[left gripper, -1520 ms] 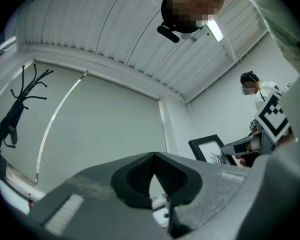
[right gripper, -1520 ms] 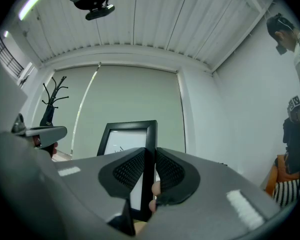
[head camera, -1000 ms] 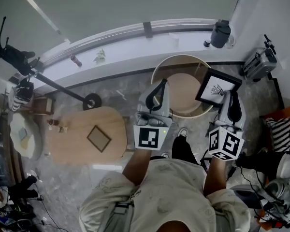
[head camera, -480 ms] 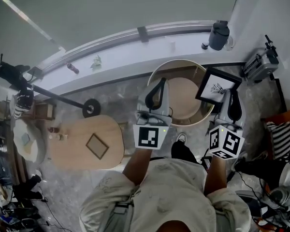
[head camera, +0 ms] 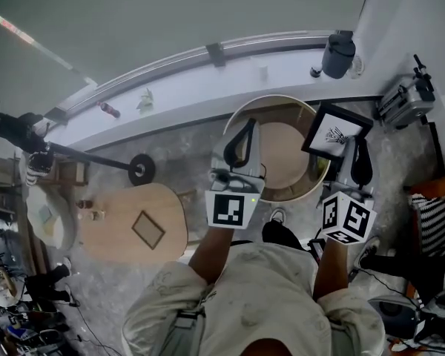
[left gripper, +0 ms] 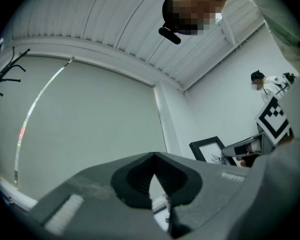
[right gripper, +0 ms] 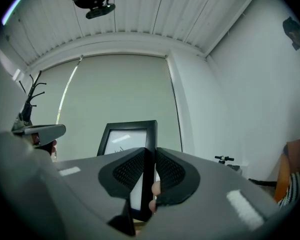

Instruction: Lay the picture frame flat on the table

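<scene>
A black picture frame (head camera: 334,133) with a white print is held upright in the air, with my right gripper (head camera: 358,154) shut on its right edge. In the right gripper view the frame (right gripper: 124,140) stands on edge between the pads of the right gripper (right gripper: 150,153). My left gripper (head camera: 242,141) is shut with nothing in it and hovers over the near left part of a round wooden table (head camera: 283,148). Seen from the left gripper (left gripper: 154,157), the frame (left gripper: 209,149) and right gripper (left gripper: 251,147) hang to the right.
An oval wooden table (head camera: 111,232) with a small square frame (head camera: 150,229) stands at the left. A scooter (head camera: 96,162) leans behind it. A grey jug (head camera: 339,53) sits on the window ledge. A striped cushion (head camera: 430,221) and cables lie at the right.
Both grippers, with the frame still gripped, have travelled across the floor towards the round table. The oval table has slipped lower and to the left in view.
</scene>
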`<state>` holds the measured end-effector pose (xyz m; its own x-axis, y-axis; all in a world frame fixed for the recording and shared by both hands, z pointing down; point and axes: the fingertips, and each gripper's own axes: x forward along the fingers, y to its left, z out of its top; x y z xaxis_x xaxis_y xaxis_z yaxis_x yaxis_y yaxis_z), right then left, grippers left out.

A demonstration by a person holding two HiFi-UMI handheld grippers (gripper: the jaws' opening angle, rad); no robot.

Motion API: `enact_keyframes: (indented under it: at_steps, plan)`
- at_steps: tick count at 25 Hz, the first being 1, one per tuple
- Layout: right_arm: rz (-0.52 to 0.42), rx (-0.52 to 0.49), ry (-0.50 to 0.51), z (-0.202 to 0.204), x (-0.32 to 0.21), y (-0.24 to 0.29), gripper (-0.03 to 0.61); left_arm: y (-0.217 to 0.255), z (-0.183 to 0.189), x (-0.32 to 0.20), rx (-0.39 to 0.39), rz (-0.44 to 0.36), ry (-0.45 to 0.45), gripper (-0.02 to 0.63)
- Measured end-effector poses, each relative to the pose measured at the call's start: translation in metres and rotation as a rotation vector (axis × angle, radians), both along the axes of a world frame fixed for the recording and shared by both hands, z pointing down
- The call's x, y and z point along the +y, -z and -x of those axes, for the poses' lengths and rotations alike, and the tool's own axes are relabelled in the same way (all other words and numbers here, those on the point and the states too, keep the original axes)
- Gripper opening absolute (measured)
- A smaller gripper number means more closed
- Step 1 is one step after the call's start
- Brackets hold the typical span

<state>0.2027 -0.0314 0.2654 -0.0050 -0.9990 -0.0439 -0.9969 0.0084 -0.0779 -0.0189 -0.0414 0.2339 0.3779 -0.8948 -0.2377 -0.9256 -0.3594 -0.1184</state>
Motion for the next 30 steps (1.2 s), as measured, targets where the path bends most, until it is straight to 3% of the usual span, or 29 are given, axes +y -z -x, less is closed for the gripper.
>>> enact_keyframes:
  at_steps: [16, 30]
  plan:
    - [0.018, -0.028, 0.006, -0.047, -0.068, -0.018, 0.071, -0.011, -0.041, -0.063, -0.028, 0.006, 0.027, 0.003]
    - [0.056, -0.004, -0.019, -0.019, -0.11, -0.034, 0.071, -0.032, -0.013, -0.113, -0.023, 0.042, 0.0, 0.003]
